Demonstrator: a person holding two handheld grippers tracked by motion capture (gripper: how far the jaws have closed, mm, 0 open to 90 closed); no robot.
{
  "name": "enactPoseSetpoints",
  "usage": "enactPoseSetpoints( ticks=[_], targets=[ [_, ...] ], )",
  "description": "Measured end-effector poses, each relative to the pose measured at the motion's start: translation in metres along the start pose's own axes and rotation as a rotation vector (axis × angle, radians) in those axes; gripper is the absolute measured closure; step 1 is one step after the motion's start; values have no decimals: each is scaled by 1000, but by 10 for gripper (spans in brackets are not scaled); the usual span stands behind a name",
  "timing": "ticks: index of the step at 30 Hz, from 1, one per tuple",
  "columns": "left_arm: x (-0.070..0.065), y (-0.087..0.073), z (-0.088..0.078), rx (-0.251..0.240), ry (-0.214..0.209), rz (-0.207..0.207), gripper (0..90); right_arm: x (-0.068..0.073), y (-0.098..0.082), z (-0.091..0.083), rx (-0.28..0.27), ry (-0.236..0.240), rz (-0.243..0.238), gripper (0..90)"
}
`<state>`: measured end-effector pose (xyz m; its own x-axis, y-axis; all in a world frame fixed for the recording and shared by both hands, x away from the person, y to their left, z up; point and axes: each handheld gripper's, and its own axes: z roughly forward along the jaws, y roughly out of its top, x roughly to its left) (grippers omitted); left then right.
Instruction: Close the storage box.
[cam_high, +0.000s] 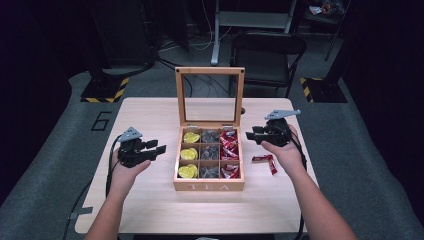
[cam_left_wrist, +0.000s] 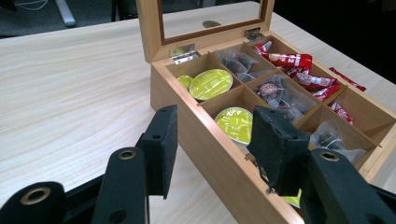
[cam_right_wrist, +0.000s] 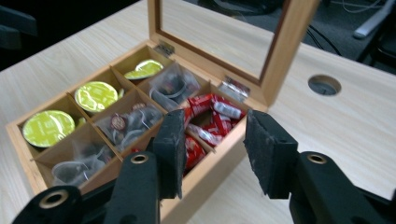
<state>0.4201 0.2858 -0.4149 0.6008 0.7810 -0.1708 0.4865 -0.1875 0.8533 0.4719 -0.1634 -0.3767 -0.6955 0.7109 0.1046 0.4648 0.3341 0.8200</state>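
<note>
The landmark is the wooden tea box (cam_high: 209, 186), which stands at the middle of the desk (cam_high: 150, 200) with its glass-paned lid (cam_high: 210, 97) raised upright at the far side. The box has nine compartments in three columns. The left column holds yellow-green capsules (cam_high: 189, 154), the middle column holds clear sachets (cam_high: 210, 154), and the right column holds red packets (cam_high: 229, 150).

Two further red packets (cam_high: 265, 161) lie on the desk just to the right of the box, outside its wall, near the person's right hand.

The left hand-held gripper (cam_high: 161, 147) is held to the left of the box, above the desk, with its jaws pointing toward the box's left wall. Its jaws are spread apart with nothing between the pads; in the left gripper view the box wall and the yellow-green capsules appear beyond the gap.

The right hand-held gripper (cam_high: 249, 136) is held to the right of the box, level with the rear compartments, and points toward the right wall. Its jaws stand apart and grip nothing; the right gripper view looks between them onto the red packets inside the box.
</note>
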Motion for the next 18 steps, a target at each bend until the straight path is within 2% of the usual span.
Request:
enactPoseSetpoints(
  ticks=[4,12,15,18],
  targets=[
    [0,0,0,0,-1,0,515,2,12,2,9,2,-36,580],
    [1,0,0,-3,-4,-2,516,-5,25,13,14,7,-1,579],
    [1,0,0,0,-5,-1,516,-7,29,17,13,-1,-8,574],
    [1,0,1,0,-5,-2,516,-10,32,21,12,-7,4,569]
  ],
)
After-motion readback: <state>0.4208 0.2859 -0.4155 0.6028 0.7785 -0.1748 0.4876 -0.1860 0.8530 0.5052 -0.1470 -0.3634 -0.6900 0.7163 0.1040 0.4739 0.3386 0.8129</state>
